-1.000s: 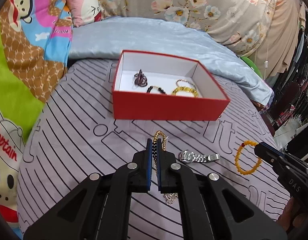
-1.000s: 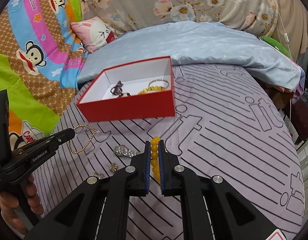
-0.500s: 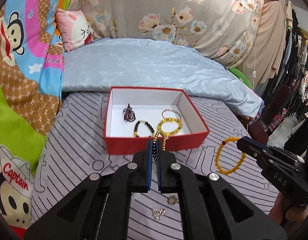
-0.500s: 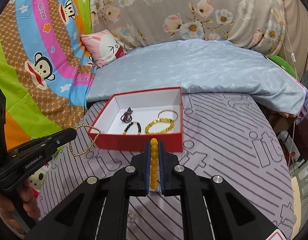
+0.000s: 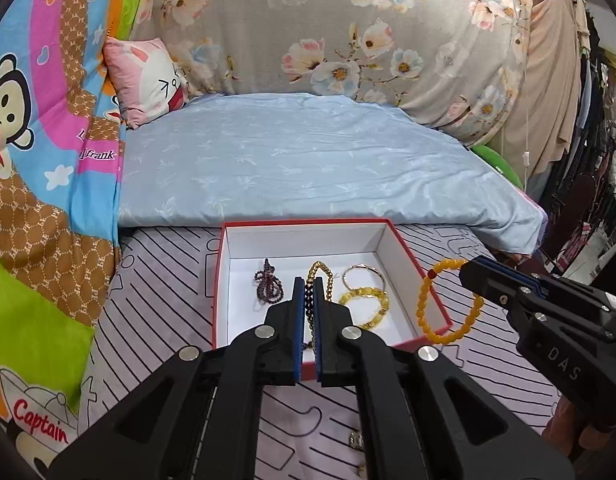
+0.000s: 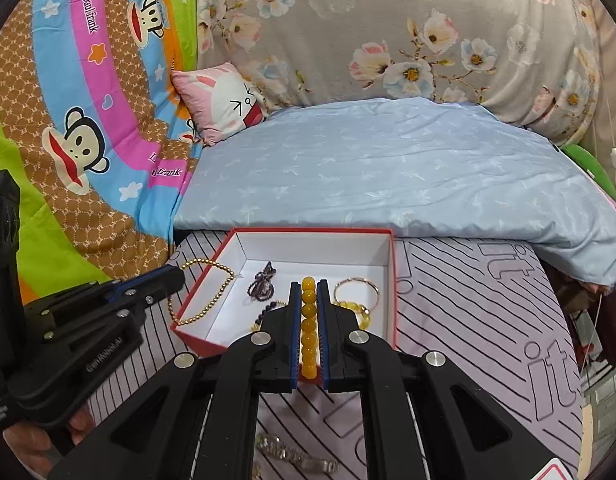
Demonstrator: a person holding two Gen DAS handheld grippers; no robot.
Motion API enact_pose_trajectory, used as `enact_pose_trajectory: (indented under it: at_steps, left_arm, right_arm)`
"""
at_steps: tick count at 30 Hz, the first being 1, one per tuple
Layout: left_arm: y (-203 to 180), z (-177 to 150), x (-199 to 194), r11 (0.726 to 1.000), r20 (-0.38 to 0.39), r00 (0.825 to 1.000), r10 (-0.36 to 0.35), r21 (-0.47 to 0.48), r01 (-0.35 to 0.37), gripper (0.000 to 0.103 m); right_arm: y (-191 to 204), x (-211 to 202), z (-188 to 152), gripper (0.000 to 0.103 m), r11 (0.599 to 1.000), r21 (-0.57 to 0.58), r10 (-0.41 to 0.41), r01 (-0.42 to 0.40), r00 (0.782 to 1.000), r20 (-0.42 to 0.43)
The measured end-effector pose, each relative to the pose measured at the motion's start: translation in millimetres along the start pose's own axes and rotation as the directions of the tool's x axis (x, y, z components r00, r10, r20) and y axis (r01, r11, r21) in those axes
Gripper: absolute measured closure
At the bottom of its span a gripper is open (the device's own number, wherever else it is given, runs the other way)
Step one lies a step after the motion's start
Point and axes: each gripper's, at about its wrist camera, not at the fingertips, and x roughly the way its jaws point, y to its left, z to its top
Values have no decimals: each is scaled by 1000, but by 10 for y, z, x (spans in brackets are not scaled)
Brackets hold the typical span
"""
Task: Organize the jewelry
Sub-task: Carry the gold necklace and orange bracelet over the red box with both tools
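Striped bedsheet (image 5: pixel 156 320); glossy amber-yellow bead bracelet (image 5: pixel 448 304) dangles looped.

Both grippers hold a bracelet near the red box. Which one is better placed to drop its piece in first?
Probably left: in its own view, the left gripper holds the gold bead chain over the red box interior.

"DAS" marks the right gripper (image 5: pixel 466 274); "Captain" the cartoon blanket (image 5: pixel 40 426).
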Motion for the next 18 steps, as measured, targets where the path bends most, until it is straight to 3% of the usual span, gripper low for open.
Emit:
enact_pose_trajectory:
  at_steps: [18]
  left_arm:
    - [236,107,676,998,-60,997,47,-30,-49,100]
  right_arm:
    - [40,733,195,96,1000,3,27,-26,998,-55]
